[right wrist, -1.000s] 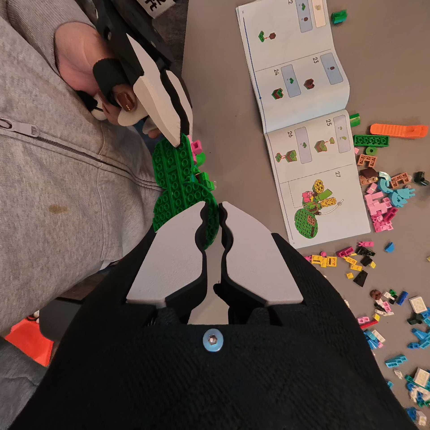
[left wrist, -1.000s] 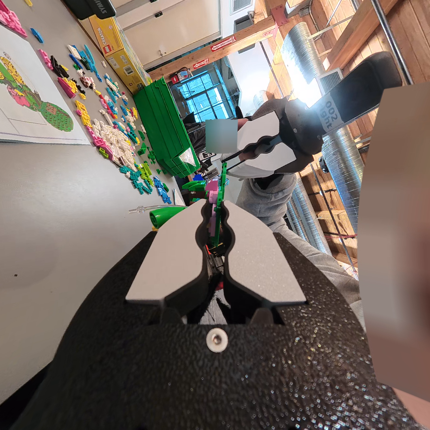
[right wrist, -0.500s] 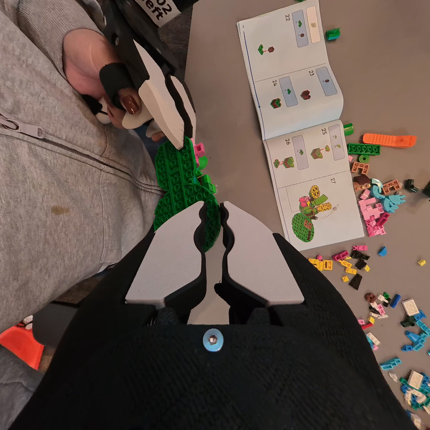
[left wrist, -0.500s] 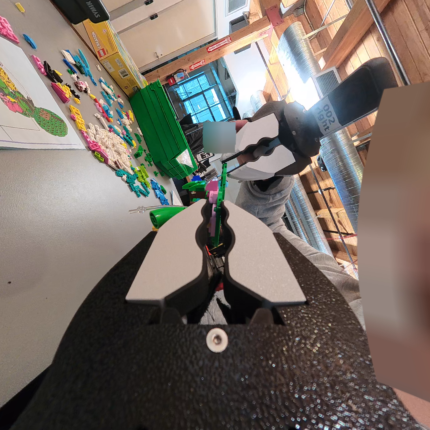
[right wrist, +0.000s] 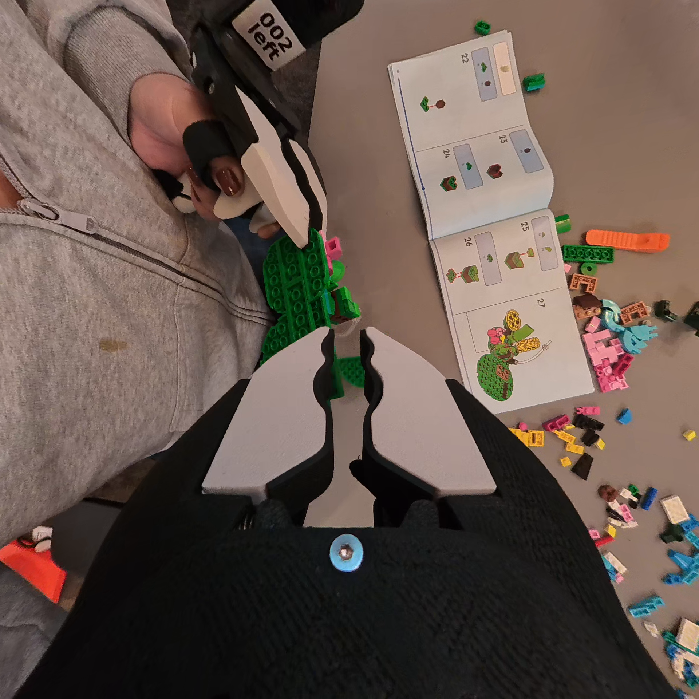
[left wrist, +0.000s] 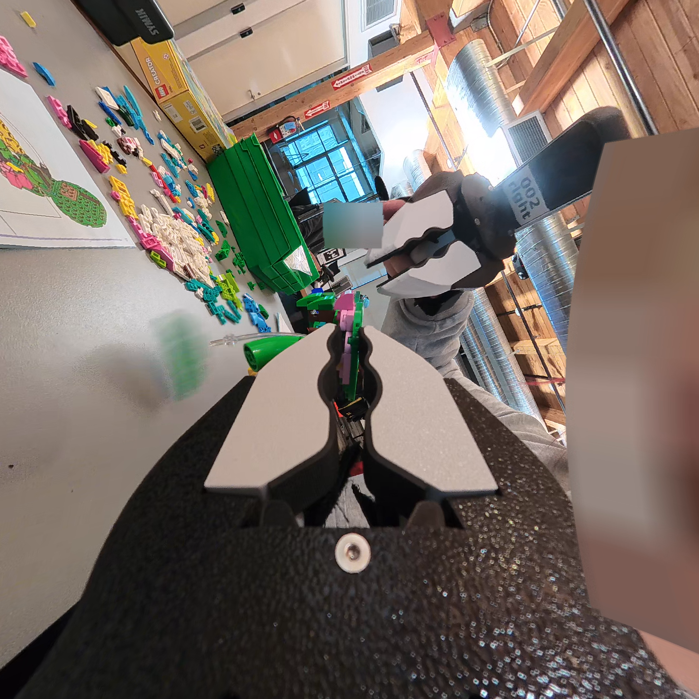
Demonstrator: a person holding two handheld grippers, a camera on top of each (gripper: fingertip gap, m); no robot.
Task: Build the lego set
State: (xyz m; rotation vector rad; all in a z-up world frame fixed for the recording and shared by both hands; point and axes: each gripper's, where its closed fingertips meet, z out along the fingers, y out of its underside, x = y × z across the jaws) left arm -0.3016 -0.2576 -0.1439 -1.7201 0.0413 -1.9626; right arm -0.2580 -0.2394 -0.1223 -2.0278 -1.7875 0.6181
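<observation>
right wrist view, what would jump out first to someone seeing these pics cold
The green brick model, held up on edge in front of a grey sweatshirt, draws the eye first: the left gripper pinches its far end. The right gripper stands slightly open at its near end, with a small green round plate showing in the gap. On the grey table to the right, an open instruction booklet lies beside scattered colourful bricks.

Bare table (right wrist: 378, 151) left of booklet (right wrist: 491, 189)

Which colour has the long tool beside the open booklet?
Orange, clearest in the right wrist view.
</observation>
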